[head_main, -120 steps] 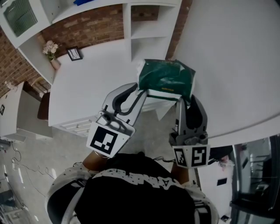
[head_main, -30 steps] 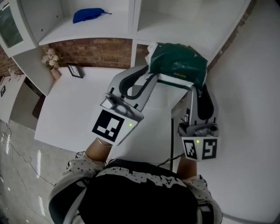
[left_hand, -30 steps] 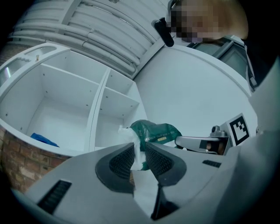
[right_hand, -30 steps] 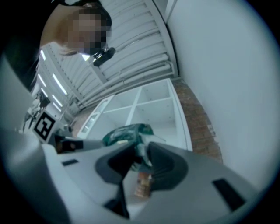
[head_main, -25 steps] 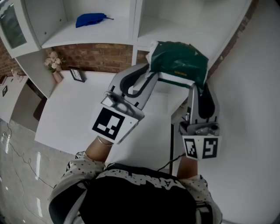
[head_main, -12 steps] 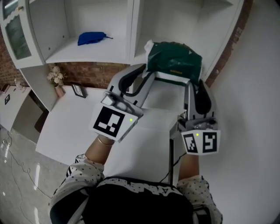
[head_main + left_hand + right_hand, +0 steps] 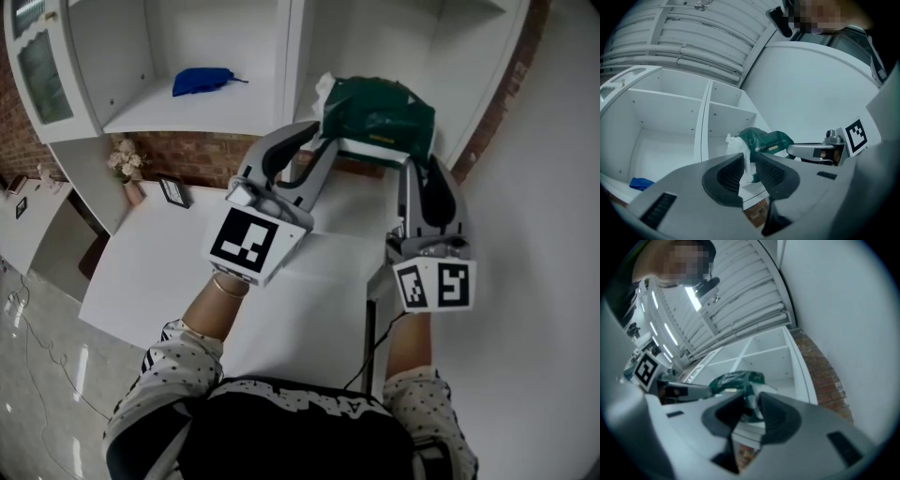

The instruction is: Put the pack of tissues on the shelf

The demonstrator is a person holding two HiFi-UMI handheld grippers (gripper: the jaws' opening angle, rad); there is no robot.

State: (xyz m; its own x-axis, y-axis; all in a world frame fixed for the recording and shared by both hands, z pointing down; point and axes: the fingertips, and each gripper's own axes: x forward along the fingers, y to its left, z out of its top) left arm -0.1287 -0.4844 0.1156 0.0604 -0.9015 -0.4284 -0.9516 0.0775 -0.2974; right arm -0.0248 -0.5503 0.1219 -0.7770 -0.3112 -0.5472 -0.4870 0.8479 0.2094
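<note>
My two forearms rise from the lower middle of the frame, above the white bench [image 7: 178, 267]. Both grippers point upward. The left hand-held gripper [image 7: 322, 150] is closed on the white left end of the pack of tissues [image 7: 378, 114], and the right hand-held gripper [image 7: 419, 171] is clamped on its right end. The green pack hangs between them at the upper middle, at the front edge of the right compartment of the shelf [image 7: 141, 112]. That compartment stands open behind it. A blue thing [image 7: 206, 81] lies in the left compartment, well apart.
</note>
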